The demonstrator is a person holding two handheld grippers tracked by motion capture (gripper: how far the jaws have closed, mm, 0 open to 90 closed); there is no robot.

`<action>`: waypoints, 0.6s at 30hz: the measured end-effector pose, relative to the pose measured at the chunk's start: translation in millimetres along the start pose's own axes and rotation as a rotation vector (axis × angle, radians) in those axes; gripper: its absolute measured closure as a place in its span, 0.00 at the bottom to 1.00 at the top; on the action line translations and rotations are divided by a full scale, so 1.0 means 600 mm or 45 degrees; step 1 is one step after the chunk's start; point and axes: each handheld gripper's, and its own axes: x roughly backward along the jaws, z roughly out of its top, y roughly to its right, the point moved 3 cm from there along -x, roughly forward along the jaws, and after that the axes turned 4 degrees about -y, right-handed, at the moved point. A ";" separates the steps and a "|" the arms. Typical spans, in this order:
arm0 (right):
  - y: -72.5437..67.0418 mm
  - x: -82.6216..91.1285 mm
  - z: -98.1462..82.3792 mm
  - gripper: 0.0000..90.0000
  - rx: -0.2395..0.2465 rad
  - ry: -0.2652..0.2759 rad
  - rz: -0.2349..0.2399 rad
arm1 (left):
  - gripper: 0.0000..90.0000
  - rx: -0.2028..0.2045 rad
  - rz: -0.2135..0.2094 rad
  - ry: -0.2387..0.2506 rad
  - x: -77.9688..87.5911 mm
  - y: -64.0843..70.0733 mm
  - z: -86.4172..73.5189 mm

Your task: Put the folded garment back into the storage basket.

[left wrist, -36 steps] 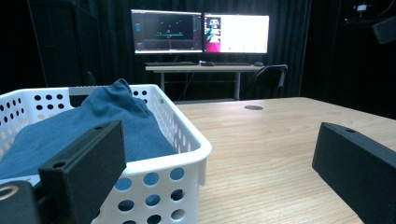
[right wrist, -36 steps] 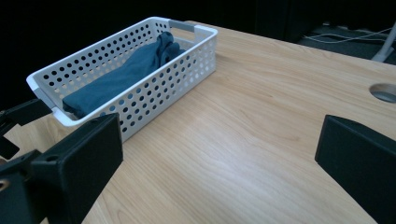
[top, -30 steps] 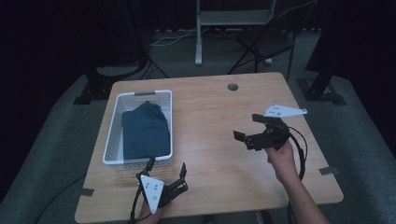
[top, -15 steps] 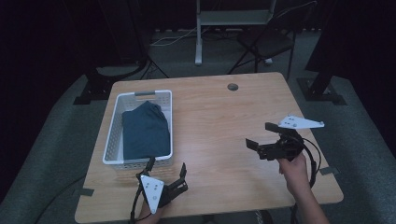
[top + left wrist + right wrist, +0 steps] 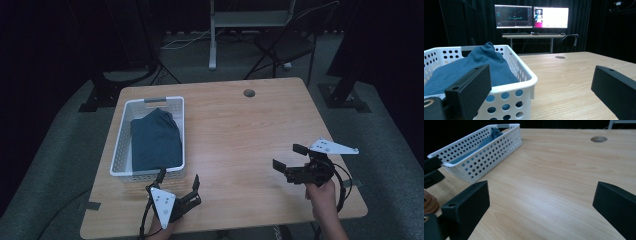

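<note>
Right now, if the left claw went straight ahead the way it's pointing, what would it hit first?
Probably the white basket: the left claw is open at its near end, one jaw level with the near wall. The other jaw faces bare table. Depth is hard to judge.

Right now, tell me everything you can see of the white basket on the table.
The white basket is a rectangular, plastic-looking bin with perforated walls, a rolled rim and a grey handle at its far end. It stands upright on the wooden table, at its left side, holding a folded dark blue cloth. The open left gripper sits just before its near wall.
</note>
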 end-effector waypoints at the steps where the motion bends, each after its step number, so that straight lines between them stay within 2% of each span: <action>1: 0.002 -0.001 -0.006 0.01 -0.007 -0.001 -0.001 | 0.05 0.000 0.000 0.000 0.000 0.000 0.000; 5: 0.009 -0.010 -0.031 0.01 -0.031 -0.004 0.017 | 0.05 0.000 0.001 -0.001 0.000 0.000 0.000; 9: 0.018 -0.018 -0.052 0.01 -0.037 -0.009 0.001 | 0.05 0.001 0.001 -0.002 0.000 0.000 0.000; 12: 0.022 -0.022 -0.065 0.01 -0.061 -0.009 0.013 | 0.05 0.001 0.001 -0.002 0.000 0.000 0.000; 18: 0.026 -0.025 -0.090 0.01 -0.028 -0.007 -0.019 | 0.05 0.001 0.001 -0.002 0.000 0.000 0.000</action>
